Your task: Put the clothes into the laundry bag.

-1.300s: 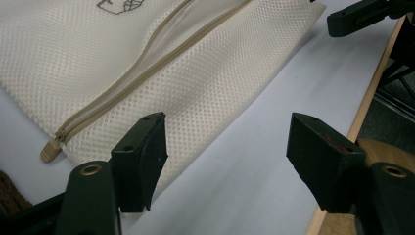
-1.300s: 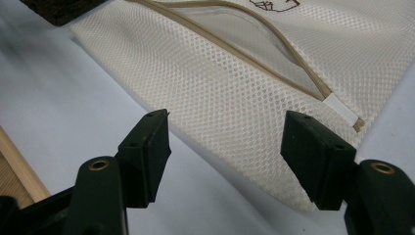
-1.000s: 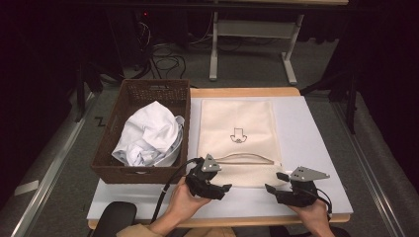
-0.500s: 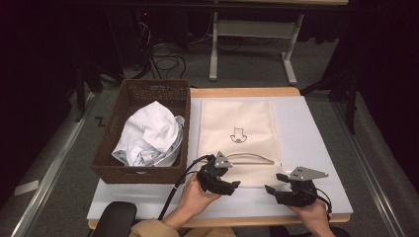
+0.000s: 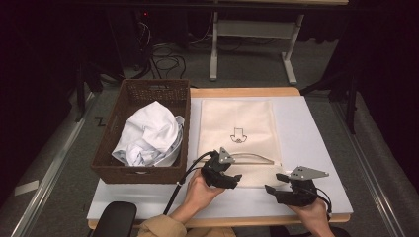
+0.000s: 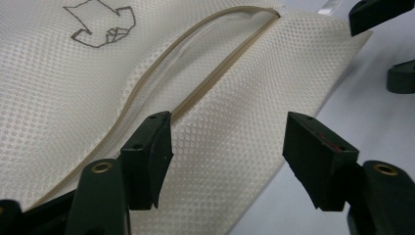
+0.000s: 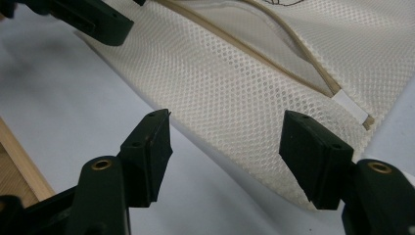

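I stand at a wooden table topped by a pale grey-white mat, the one brightly lit spot in a room that is dark at its edges. Grey floor spreads around it, with a metal rail running along my left and another on my right. Beyond the far edge stands a white metal desk frame on two legs with flat feet, and black cables lie tangled on the floor beside it.
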Demonstrator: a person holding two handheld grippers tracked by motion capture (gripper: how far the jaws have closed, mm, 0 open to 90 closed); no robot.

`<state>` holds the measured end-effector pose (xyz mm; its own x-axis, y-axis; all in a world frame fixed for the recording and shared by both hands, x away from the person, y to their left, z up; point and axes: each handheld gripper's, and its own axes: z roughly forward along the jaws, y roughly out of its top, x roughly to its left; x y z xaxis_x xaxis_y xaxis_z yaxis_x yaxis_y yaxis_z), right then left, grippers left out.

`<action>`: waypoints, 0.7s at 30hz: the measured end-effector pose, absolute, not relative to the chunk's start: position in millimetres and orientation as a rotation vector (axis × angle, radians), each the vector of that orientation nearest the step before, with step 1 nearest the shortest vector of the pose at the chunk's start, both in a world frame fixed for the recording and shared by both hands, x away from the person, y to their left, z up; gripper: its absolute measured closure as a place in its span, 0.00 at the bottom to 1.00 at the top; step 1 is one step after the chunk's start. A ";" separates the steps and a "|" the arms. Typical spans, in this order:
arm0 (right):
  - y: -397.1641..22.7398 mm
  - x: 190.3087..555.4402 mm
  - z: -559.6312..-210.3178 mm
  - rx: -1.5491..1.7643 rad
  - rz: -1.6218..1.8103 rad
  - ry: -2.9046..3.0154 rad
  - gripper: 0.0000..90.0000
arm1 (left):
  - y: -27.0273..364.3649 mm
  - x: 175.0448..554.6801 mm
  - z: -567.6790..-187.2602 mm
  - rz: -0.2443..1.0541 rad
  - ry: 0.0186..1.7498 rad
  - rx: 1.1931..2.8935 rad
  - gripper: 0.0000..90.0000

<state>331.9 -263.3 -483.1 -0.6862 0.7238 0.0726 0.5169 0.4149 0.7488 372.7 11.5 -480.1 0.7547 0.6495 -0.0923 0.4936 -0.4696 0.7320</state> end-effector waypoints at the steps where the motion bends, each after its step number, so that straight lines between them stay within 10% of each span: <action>1: -264.2 332.1 -482.7 1.092 1.146 2.404 0.41 | 10.9 373.5 -481.4 0.255 0.855 2.163 0.40; 21: -263.5 327.0 -479.9 0.992 1.222 2.352 0.44 | 2.4 384.3 -515.3 0.258 0.910 2.169 0.40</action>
<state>327.0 -263.5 -479.9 -0.7120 0.7010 0.0410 0.4365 0.3962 0.8078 384.3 2.4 -515.3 0.7261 0.6806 -0.0977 0.5277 -0.4606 0.7137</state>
